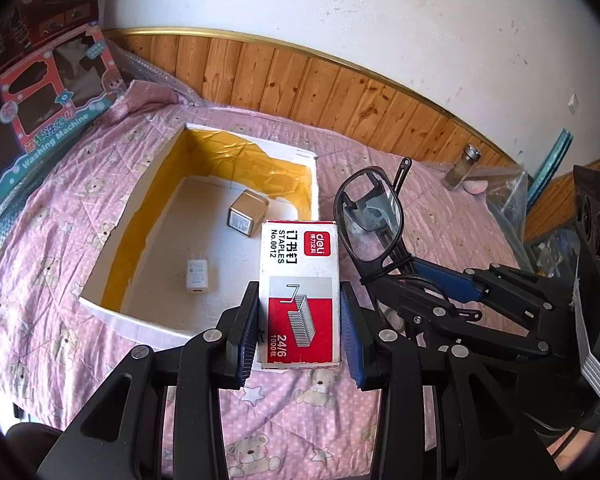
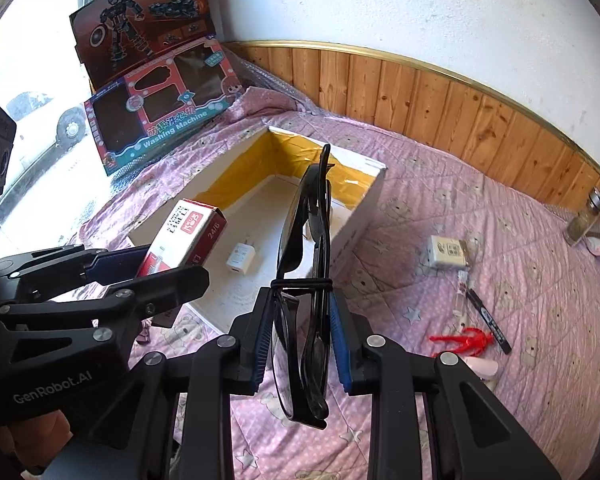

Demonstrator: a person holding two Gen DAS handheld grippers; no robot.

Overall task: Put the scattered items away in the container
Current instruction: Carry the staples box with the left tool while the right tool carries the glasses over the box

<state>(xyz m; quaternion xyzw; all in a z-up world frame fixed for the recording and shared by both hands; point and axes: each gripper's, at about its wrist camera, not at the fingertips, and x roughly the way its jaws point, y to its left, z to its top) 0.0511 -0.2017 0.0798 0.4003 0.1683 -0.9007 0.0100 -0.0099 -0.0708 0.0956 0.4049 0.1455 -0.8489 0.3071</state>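
Observation:
My left gripper [image 1: 299,312] is shut on a red and white staples box [image 1: 300,280] and holds it over the near right corner of the open white box with yellow inner walls [image 1: 148,184]. My right gripper [image 2: 300,320] is shut on folded black glasses [image 2: 306,280], held upright near the box's [image 2: 364,216] near edge; they also show in the left wrist view [image 1: 370,216]. Inside the box lie a white charger [image 1: 196,276] and a small gold tin [image 1: 247,213]. The staples box also shows in the right wrist view [image 2: 184,236].
On the pink bedspread to the right lie a white adapter [image 2: 446,253], a black pen [image 2: 488,320], a red toy figure [image 2: 462,340] and a glass jar [image 2: 586,216]. Toy boxes [image 2: 160,108] lean at the back left. A wooden wall panel [image 2: 440,104] runs behind.

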